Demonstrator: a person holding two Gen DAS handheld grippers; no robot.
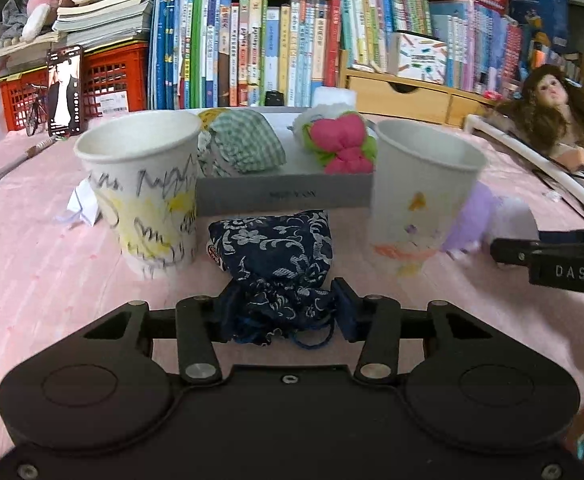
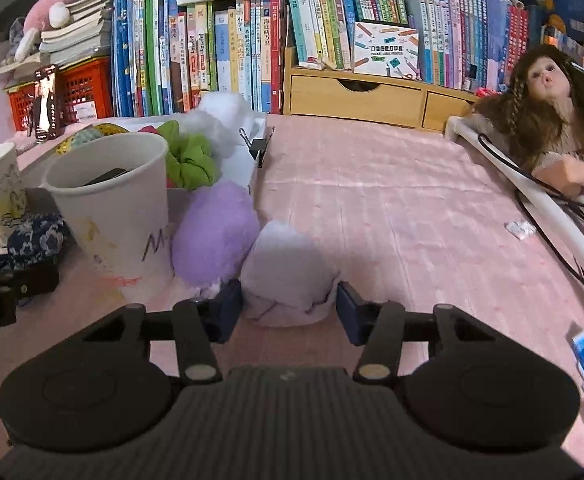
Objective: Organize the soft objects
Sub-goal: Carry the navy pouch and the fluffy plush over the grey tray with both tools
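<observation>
A dark blue floral drawstring pouch (image 1: 276, 248) lies on the pink cloth between two paper cups. My left gripper (image 1: 286, 314) is shut on its gathered neck, with both blue pads pressed into the fabric. In the right wrist view, my right gripper (image 2: 290, 310) is shut on a pale white fluffy ball (image 2: 288, 264) that rests on the cloth. A purple fluffy ball (image 2: 212, 236) touches it on the left. Behind the pouch, a grey box (image 1: 284, 196) holds a green checked soft thing (image 1: 244, 144) and a pink and green one (image 1: 343, 144).
A scribbled paper cup (image 1: 144, 184) stands left of the pouch and a second cup (image 1: 419, 184) right of it. A doll (image 2: 547, 108) and a white tube (image 2: 531, 200) lie at the right. Books, a red crate and a phone (image 1: 64, 90) line the back.
</observation>
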